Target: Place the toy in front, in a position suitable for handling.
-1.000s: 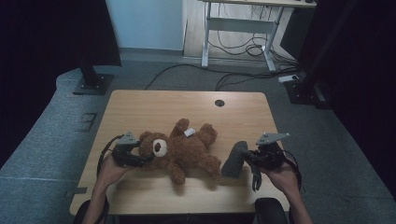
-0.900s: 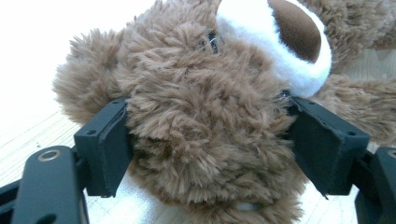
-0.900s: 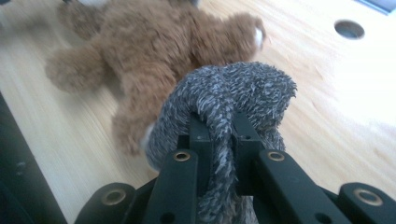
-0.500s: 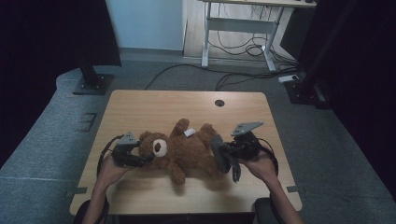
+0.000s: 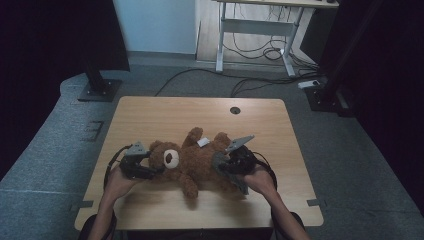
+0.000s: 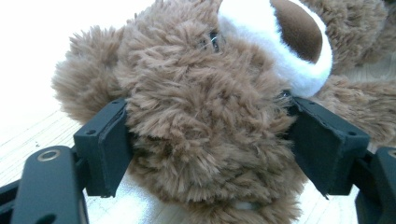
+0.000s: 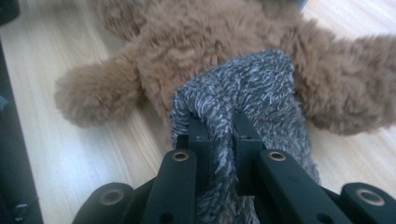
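Black plastic jaws of the right gripper are pinched tight on a grey, fuzzy knitted sock, gripping a fold of its edge so the rest of the fabric bunches ahead of them. Just beyond the sock lies a brown plush teddy bear, on its back on the pale wooden table.

Seen from the high view, the bear's long axis runs across the table: head toward the person's left, 2 legs toward the right. The right gripper is level with the bear's lower body, so this hand is the nearer one to the legs. In the right gripper view, the sock touches the fur between a stubby leg and the other limb.

At the far end, the left gripper clamps the bear's head, 1 jaw pressed into the fur on each side, pinning it.
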The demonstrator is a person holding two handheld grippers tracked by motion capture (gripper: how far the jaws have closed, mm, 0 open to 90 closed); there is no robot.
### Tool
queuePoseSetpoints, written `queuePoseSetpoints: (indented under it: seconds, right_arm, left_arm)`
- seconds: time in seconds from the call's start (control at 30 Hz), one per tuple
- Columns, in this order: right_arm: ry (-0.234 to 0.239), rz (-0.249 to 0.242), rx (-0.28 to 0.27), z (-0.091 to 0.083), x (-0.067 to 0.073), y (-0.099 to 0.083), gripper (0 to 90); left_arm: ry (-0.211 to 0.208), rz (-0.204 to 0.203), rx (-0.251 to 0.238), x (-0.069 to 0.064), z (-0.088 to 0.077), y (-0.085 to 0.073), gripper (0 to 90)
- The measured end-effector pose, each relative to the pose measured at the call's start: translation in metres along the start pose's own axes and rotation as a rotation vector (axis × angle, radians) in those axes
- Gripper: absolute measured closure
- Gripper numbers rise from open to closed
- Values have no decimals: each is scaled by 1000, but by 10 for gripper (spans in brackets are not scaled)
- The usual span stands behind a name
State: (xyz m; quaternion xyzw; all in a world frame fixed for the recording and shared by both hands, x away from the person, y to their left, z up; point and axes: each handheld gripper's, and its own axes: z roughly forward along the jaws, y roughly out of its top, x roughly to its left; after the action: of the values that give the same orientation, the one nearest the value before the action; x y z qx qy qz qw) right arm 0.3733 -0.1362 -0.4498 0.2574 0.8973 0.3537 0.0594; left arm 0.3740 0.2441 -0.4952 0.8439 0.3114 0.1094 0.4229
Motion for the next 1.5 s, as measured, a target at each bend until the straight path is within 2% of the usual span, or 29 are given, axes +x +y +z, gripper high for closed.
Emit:
queuePoseSetpoints:
  seconds: [0.27,0.53,0.9,1.0,1.17,1.4,1.5]
  right_arm:
    - [7,22,5,3,0,-15,812]
    - [-27,47,20,-5,-3,-36,812]
    - [-80,104,76,-16,-9,-80,810]
    - [-95,113,75,-22,-9,-87,810]
    - [-125,96,31,-40,-2,-78,810]
    - [-115,47,-21,-64,13,-47,810]
    - [-96,23,-38,-68,19,-33,810]
  left_arm:
    - [3,-3,4,0,1,0,187]
    - [4,-2,4,0,1,0,187]
    - [5,-5,-2,0,1,-1,187]
    - [5,-7,-4,-1,1,-1,187]
    - [7,-7,-6,-1,1,-1,187]
    - [9,-6,-4,-1,0,-1,187]
    - [9,-9,-6,-1,1,-1,187]
